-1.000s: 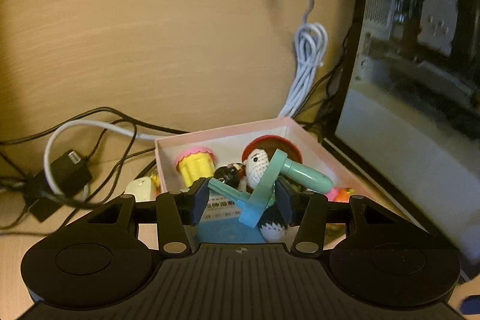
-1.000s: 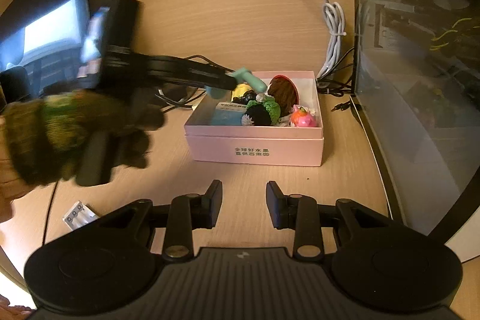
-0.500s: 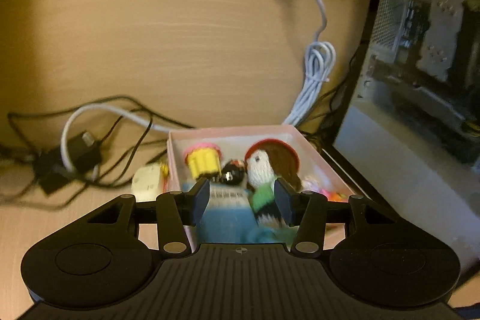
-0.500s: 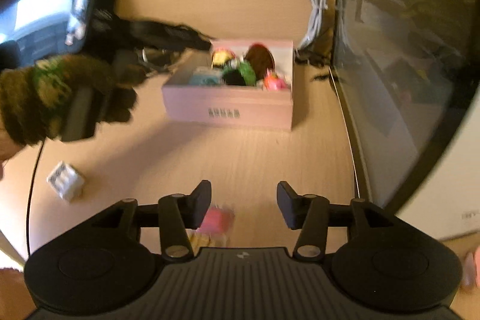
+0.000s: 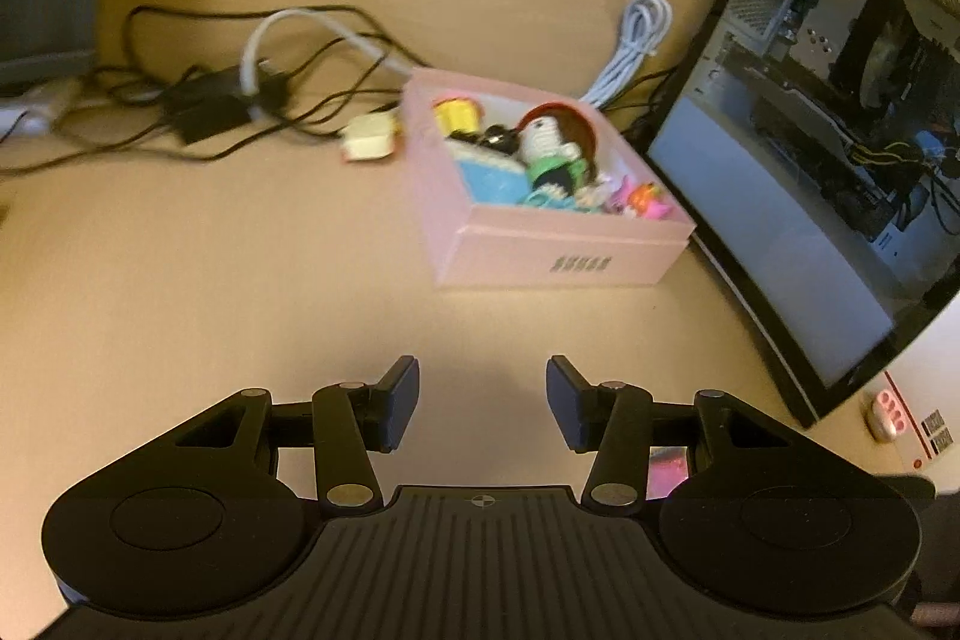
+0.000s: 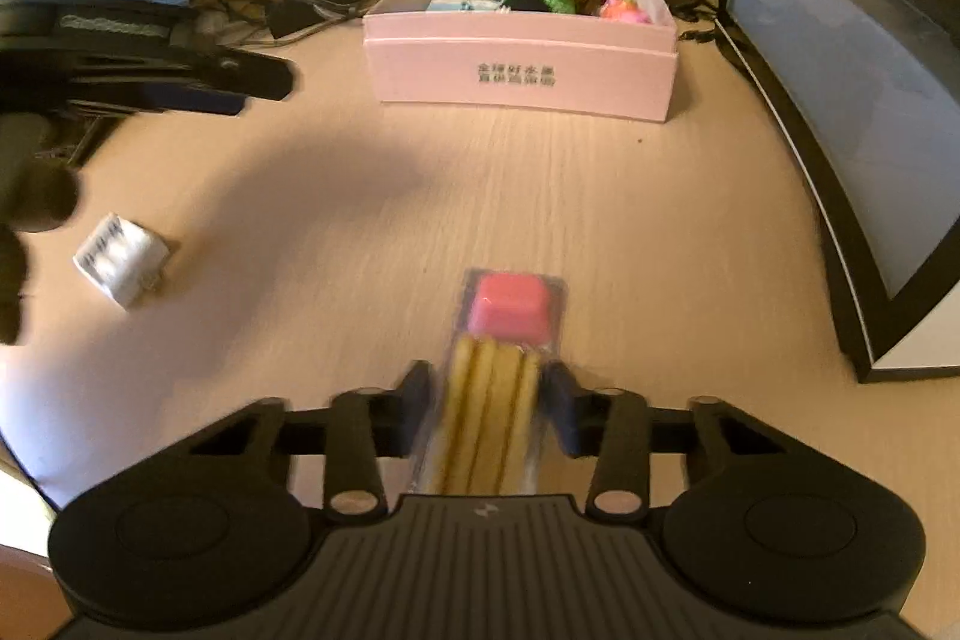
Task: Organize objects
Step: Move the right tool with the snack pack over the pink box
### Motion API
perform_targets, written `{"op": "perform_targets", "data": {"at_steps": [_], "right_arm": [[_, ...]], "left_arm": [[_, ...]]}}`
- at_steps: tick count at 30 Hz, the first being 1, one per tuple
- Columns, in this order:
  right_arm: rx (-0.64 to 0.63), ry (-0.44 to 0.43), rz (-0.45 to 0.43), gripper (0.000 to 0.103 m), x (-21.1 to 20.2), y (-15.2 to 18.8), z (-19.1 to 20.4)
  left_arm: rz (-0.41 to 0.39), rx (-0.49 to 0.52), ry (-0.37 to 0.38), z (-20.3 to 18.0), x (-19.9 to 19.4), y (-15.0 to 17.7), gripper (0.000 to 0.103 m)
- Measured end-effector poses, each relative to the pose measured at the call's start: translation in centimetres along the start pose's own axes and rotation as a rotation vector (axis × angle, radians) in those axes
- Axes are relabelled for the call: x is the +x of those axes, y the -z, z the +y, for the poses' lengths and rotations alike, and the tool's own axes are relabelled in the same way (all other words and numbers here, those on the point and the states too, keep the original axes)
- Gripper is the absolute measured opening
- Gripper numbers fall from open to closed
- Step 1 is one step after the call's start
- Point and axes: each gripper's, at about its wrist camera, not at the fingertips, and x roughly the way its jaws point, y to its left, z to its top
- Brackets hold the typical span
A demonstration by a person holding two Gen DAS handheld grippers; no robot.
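A pink open box [image 5: 558,268] [image 6: 522,70] holds several small toys, among them a crocheted doll [image 5: 552,142] and a teal tool [image 5: 540,199]. My left gripper [image 5: 480,388] hovers open and empty over the bare desk in front of the box; in the right wrist view it reaches in from the left [image 6: 240,82]. A clear packet with a pink block and yellow sticks [image 6: 510,316] lies on the desk. My right gripper [image 6: 486,394] is closing on that packet, its pads against the packet's two long sides.
A glass-sided computer case [image 5: 810,160] [image 6: 840,100] walls off the right. Tangled cables and an adapter [image 5: 210,100] lie behind the box, with a cream block [image 5: 369,142] beside it. A white plug [image 6: 120,256] rests at the left. A gloved hand holds the left gripper.
The left gripper let the teal tool go into the box and drew back toward the front. The right gripper sank to the packet and closed around it.
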Motion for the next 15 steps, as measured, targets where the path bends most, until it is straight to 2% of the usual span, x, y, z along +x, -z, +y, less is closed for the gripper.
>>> {"op": "perform_targets", "data": {"at_steps": [3, 8, 15], "right_arm": [[0.009, -0.012, -0.005, 0.032, -0.6, 0.0, 0.4], [0.01, 0.007, -0.07, 0.032, -3.4, -0.7, 1.0], [0.001, 0.027, -0.144, 0.032, -5.2, -3.5, 0.2]], "left_arm": [[0.002, -0.023, -0.003, 1.4, -1.4, 0.9, 0.051], [0.006, -0.076, 0.013, 2.8, -2.4, 1.9, 0.051], [-0.01, -0.094, 0.062, 1.8, -2.8, 2.0, 0.05]]}}
